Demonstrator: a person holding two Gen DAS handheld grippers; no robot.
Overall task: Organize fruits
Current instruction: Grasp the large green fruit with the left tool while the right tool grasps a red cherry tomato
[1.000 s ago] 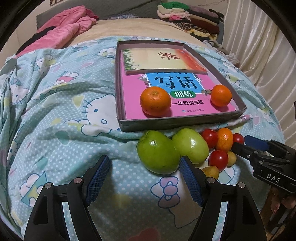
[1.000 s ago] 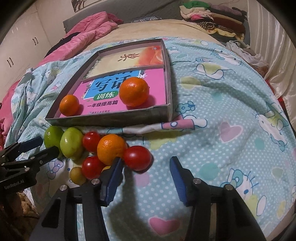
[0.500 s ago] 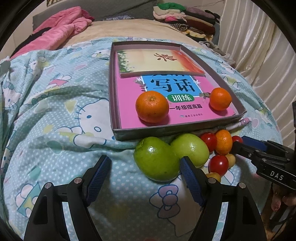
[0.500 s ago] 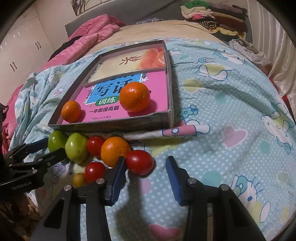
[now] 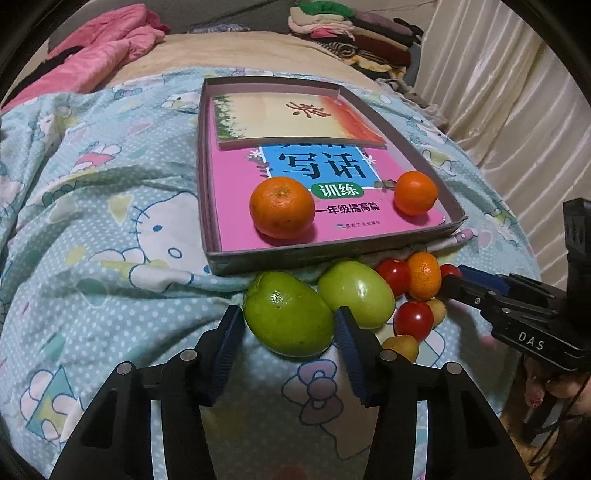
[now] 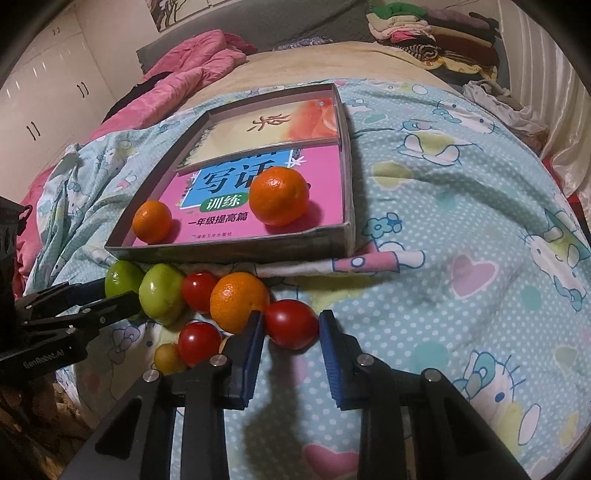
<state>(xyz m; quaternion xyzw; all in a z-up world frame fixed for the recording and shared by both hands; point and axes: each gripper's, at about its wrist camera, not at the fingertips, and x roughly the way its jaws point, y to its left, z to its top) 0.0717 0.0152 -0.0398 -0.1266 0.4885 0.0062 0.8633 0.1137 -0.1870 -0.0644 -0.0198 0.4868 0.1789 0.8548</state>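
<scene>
A shallow grey box (image 5: 332,254) lined with books holds a large orange (image 5: 282,212) and a small orange (image 5: 415,192). In front of it on the bedspread lie two green fruits, red tomatoes, an orange and small yellow fruits. My left gripper (image 5: 288,325) is shut on the nearer green fruit (image 5: 288,317), its pads touching both sides. My right gripper (image 6: 291,328) has its pads closed around a red tomato (image 6: 291,325), touching it; it also shows in the left wrist view (image 5: 476,291). The second green fruit (image 5: 356,293) lies beside the first.
The box sits on a blue cartoon-print bedspread (image 5: 110,221). A pink quilt (image 5: 103,48) lies at the far left, folded clothes (image 5: 354,33) at the back, curtains (image 5: 517,92) on the right. An orange (image 6: 240,301) and tomatoes (image 6: 199,341) crowd the right gripper's left finger.
Both grippers moved forward and narrowed. The left jaws closed onto the near green fruit; the right jaws closed onto the red tomato.
</scene>
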